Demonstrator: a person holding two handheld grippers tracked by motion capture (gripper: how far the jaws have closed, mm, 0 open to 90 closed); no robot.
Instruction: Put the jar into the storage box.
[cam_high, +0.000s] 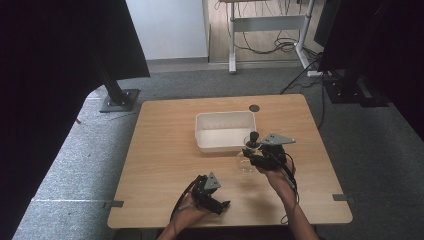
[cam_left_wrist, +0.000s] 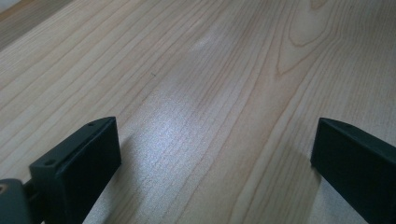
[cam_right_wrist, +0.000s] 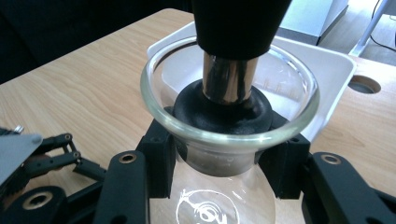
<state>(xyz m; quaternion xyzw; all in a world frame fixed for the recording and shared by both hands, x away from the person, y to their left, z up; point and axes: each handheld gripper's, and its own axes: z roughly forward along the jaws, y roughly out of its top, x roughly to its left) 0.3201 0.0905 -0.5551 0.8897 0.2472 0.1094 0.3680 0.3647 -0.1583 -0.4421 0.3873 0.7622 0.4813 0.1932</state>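
At right of centre in the high view, the right hand-held gripper (cam_right_wrist: 219, 154) is clamping the neck of a stoppered glass flask (cam_right_wrist: 229, 116) just in front of the white tub (cam_high: 225, 131). Likely best: keeping it upright, grip steady. The left hand-held gripper (cam_left_wrist: 212, 154) is resting spread apart over the worktop (cam_left_wrist: 224, 70).

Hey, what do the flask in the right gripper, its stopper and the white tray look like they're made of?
Flask: clear glass, seemingly; you see the table through it and the rim glints. Stopper: matte black, probably rubber, around a shiny metal-looking tube. Tray: likely plastic, plain white with rounded corners. The right gripper grips the flask's neck.
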